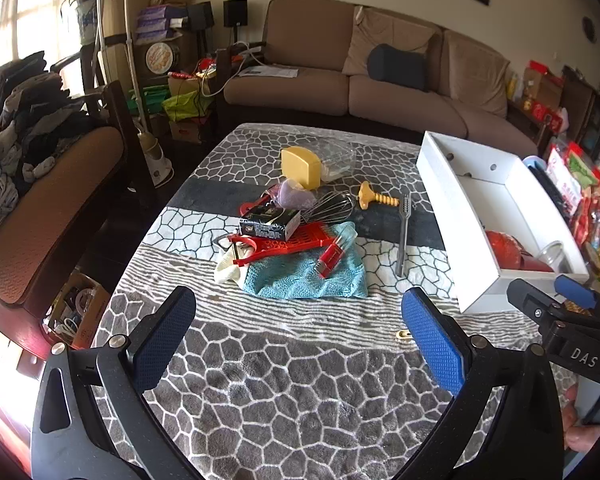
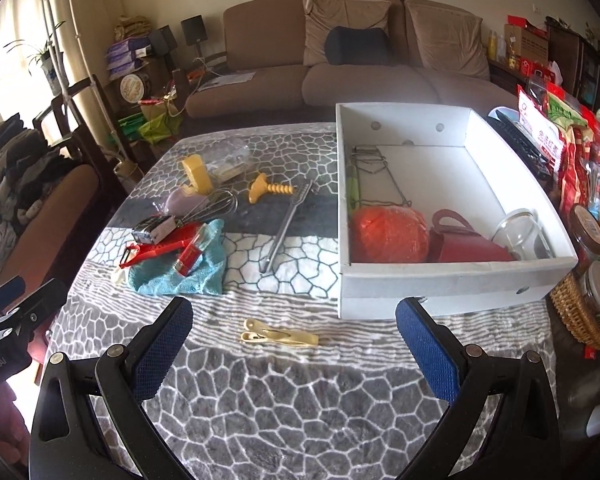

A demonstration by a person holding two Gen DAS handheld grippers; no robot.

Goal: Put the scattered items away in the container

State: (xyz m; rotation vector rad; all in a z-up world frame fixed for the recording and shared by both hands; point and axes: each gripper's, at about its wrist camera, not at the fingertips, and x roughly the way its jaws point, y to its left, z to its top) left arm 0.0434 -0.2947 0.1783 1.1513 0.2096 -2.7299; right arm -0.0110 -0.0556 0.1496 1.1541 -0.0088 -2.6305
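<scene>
Progress looks like roughly a third done, judging by what's already been dropped in the box [image 2: 452,280]. Sitting inside it, ahead and to the right of the right gripper [image 2: 294,344], are an orange ball [image 2: 390,234], a red cup [image 2: 466,240] on its side, a glass jar [image 2: 520,234] and a wire rack [image 2: 374,172] toward the far wall.

Plenty is left out on the cloth [image 2: 284,400] though. Straight ahead of the left gripper [image 1: 300,330] a pile can be seen: teal towel [image 1: 304,276], red grater [image 1: 296,240], red tube [image 1: 331,258], black box [image 1: 270,222], whisk [image 1: 330,206], purple thing [image 1: 296,196], yellow block [image 1: 301,168] and a clear bag [image 1: 336,156] behind it. A bit to the right of the pile lie a yellow corkscrew [image 1: 376,197] and a long grey tool [image 1: 402,232]. Cream clips [image 2: 280,336] are lying right between the right gripper's fingers, just ahead of them, so those would probably be grabbed next.

Both grippers are held spread wide with nothing in them, hovering above the near part of the cloth. So nothing is being carried at the moment, and around ten bits are yet to be moved.
</scene>
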